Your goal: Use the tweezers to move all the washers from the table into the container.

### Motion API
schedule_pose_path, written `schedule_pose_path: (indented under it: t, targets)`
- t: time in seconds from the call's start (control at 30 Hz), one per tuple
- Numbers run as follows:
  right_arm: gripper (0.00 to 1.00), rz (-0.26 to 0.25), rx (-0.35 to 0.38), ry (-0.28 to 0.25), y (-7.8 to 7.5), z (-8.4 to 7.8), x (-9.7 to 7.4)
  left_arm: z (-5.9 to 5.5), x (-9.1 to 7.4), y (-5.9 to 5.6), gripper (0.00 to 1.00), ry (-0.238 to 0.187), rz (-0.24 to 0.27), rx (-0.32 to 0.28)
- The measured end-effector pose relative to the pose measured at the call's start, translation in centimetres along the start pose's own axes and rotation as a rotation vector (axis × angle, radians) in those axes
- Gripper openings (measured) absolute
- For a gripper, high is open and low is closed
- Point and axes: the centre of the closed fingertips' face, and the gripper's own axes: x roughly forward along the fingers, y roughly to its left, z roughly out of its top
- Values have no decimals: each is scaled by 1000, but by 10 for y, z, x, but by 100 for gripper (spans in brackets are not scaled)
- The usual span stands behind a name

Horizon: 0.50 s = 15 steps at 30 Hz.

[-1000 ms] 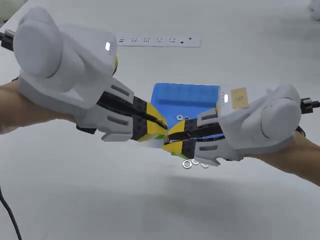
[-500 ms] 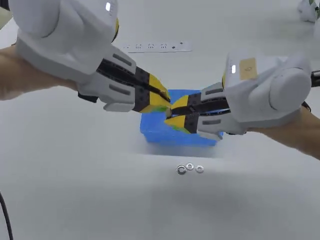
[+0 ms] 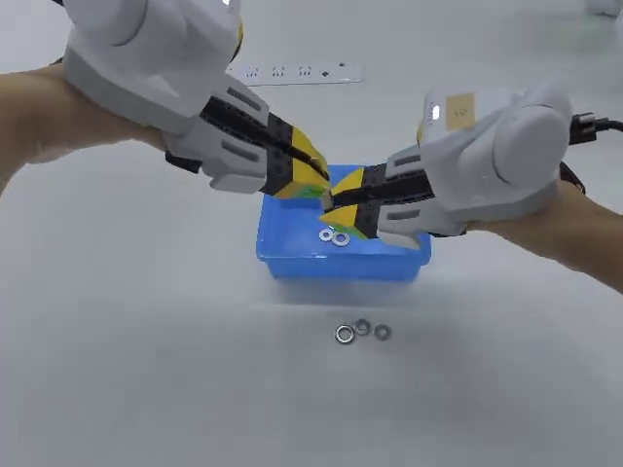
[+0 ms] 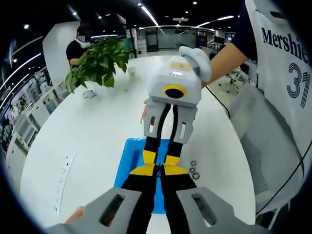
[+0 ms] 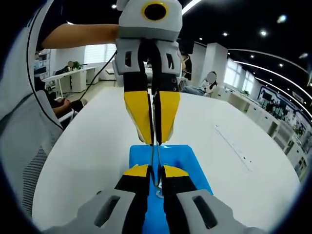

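Observation:
A blue container (image 3: 292,255) stands mid-table with two washers (image 3: 334,236) inside. Three more washers (image 3: 362,332) lie in a row on the white table just in front of it. My left gripper (image 3: 316,182) comes in from the upper left and my right gripper (image 3: 331,210) from the right; their yellow tips meet above the container. Both are shut on thin tweezers (image 5: 154,155), which run between the left gripper (image 5: 155,140) and my right gripper (image 5: 155,171). In the left gripper view, my left gripper (image 4: 158,169) faces the container (image 4: 127,161) and the loose washers (image 4: 194,169).
A white power strip (image 3: 292,71) lies at the far side of the table. A potted plant (image 4: 97,63) and a person (image 4: 80,46) are beyond the table's far end. A cable (image 3: 596,121) trails from the right gripper.
Both grippers have moved together from above the loose washers back over the container. The washers on the table and in the container lie as before.

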Motion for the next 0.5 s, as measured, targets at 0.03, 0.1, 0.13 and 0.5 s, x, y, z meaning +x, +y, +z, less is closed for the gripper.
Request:
schedule_pose_path:
  t: [0.03, 0.1, 0.13, 0.5]
  targets:
    - [10, 0, 8, 6, -1, -4, 4, -3, 2, 0, 7, 2, -3, 1]
    - [10, 6, 15, 17, -1, -9, 9, -7, 7, -1, 7, 7, -12, -14]
    - [10, 7, 20, 19, -1, -10, 10, -9, 9, 0, 7, 9, -13, -16]
    - [10, 20, 44, 48, 1, -22, 17, -22, 16, 1, 7, 10, -33, -29]
